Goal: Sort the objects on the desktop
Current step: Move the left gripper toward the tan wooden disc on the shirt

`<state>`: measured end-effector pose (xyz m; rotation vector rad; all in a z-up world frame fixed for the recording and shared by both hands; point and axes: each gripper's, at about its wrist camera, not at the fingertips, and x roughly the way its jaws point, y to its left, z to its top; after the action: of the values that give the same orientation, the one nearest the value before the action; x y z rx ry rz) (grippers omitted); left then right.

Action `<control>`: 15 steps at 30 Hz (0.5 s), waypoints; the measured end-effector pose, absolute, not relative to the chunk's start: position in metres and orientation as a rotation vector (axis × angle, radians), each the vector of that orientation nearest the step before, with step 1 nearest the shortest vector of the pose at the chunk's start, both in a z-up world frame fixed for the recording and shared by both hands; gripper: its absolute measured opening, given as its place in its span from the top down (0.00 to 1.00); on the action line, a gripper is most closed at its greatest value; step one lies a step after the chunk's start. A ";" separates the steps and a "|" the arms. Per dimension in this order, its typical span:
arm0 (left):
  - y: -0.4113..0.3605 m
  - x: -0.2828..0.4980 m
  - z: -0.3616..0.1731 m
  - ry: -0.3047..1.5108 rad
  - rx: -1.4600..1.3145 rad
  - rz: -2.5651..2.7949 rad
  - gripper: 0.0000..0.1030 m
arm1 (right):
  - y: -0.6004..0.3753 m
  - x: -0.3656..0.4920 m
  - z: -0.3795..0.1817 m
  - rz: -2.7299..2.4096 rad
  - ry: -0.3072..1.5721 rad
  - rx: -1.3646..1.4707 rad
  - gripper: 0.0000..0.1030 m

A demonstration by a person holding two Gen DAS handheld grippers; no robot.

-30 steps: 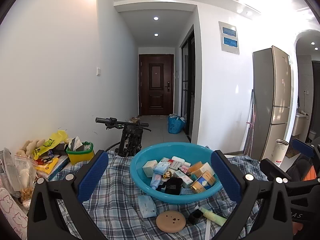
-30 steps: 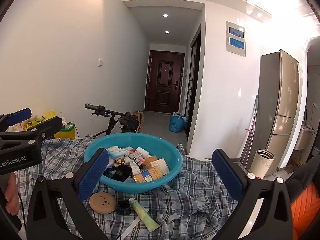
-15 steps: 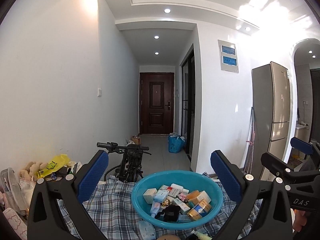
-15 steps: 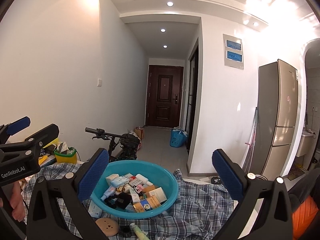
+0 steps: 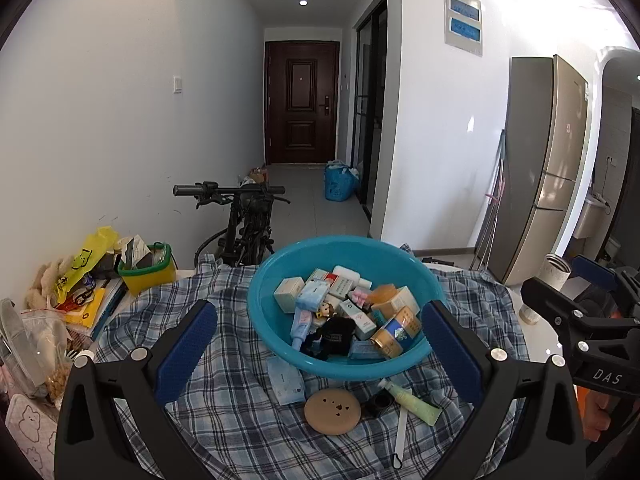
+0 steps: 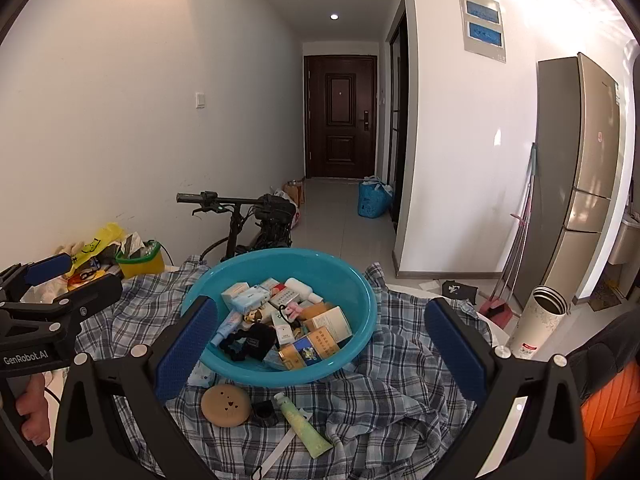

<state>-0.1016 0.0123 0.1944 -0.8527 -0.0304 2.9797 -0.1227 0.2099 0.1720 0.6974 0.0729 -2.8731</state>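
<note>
Both grippers, left gripper (image 5: 320,344) and right gripper (image 6: 320,344), hang wide open with nothing held; green tube (image 6: 305,425) just below looks squishy, so I'd pinch it mid-body.

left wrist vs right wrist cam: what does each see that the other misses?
Left wrist only: the transparent plastic bags of snacks at the table's left edge, and the right gripper seen from the side, jaws open.

Right wrist only: the black cloth on the floor, and the left gripper from the side, held by a hand.

Both: the round blue plastic basin full of small boxes, the round tan wooden coaster, the pale green tube, the plaid cloth and the white cylindrical flask.
</note>
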 end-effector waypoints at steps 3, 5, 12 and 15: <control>0.010 -0.110 0.175 -0.044 -0.971 2.936 0.00 | 0.212 -0.131 0.157 -2.850 0.069 0.786 0.00; 0.006 -0.114 0.158 -0.063 -1.009 2.933 0.00 | 0.212 -0.135 0.143 -2.841 0.080 0.842 0.00; -0.005 -0.128 0.102 -0.093 -1.201 2.884 0.00 | 0.205 -0.146 0.090 -2.763 0.118 1.027 0.00; -0.004 -0.130 0.078 -0.090 -1.276 2.850 0.00 | 0.202 -0.150 0.070 -2.725 0.109 1.098 0.00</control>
<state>-0.1299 -0.0043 0.0782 -1.2764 -0.0901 2.8501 -0.1504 0.2022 0.0699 1.0977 0.1087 -2.7251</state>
